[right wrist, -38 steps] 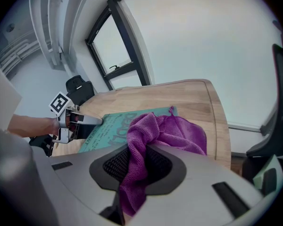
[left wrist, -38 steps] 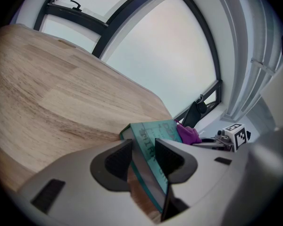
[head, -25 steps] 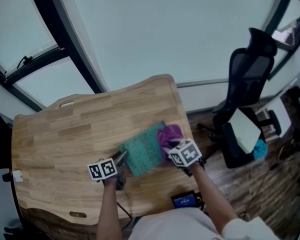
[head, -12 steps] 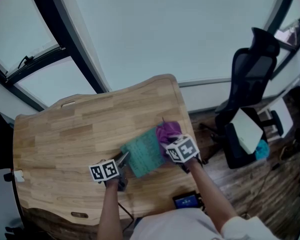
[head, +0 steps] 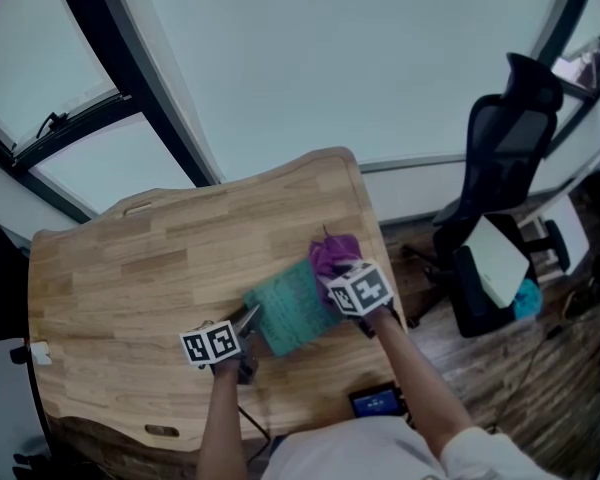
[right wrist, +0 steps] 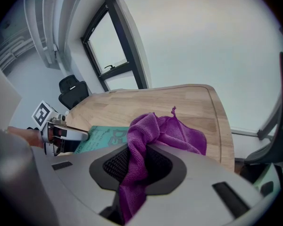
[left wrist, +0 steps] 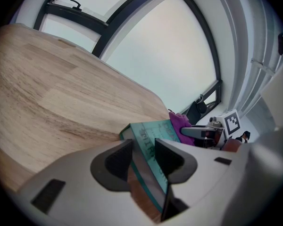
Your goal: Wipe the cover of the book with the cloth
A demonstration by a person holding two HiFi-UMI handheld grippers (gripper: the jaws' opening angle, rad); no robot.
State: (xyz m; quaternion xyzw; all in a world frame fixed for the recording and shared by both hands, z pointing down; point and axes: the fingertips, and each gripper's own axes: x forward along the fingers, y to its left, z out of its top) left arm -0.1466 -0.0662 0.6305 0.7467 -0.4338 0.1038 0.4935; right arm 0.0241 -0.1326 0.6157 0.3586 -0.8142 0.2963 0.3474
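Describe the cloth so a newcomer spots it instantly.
On the wooden table, near its right edge, lies a teal book. The cloth sits bunched at the book's right end, pinched in the right hand-held gripper; it is the only purple thing there.

Book (head: 290, 313): teal cover with darker lettering. It lay flat on the wooden surface (head: 130, 268), its near corner clamped between the jaws of the left gripper (left wrist: 144, 159). The rest stretched away toward the right gripper (right wrist: 137, 166).
Cloth (right wrist: 153, 135): purple and bunched, pinched in the right gripper's jaws. Its loose folds spread just ahead of that gripper, over the book's far right edge.
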